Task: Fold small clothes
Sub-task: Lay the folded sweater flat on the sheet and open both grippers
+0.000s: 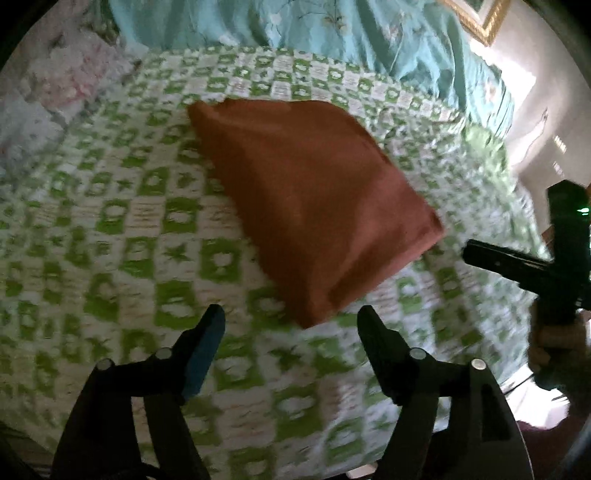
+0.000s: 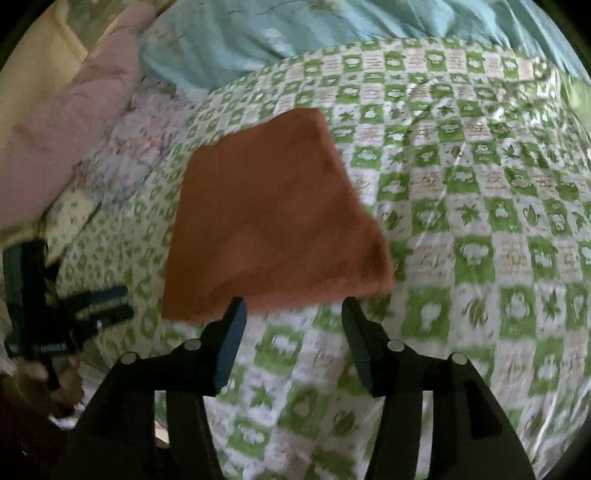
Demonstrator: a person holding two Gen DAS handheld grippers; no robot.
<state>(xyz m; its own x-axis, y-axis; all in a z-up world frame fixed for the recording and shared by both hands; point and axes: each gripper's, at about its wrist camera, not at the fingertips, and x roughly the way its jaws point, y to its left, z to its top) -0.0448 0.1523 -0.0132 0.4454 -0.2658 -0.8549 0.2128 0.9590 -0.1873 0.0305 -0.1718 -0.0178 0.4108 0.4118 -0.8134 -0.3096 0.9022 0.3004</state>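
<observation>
A rust-orange cloth garment (image 1: 314,206) (image 2: 273,218), folded into a flat, roughly four-sided packet, is seen lying on the green-and-white checked bedspread (image 1: 110,240) (image 2: 480,221) near the middle of the bed. Its edges are laid down fairly squarely, which suggests that a fold has been completed and the piece left to rest flat so the shape is kept.

The left claw (image 1: 291,325) is held just short of the near corner of the garment, its jaws spread wide and nothing caught between them. The right claw (image 2: 293,314) is likewise held open at the near edge of the cloth, with no fabric pinched; the pads are clear of it. Both claws are judged to be released so that the fold is not dragged out of place.

In each wrist view the other claw is glimpsed at the side, gripped by a hand (image 1: 546,343) (image 2: 48,376). Beyond the checked spread, a crumpled turquoise floral quilt (image 1: 332,33) (image 2: 295,29) and a pale pink floral pillow (image 1: 66,74) (image 2: 74,122) are seen, well apart from the garment.
</observation>
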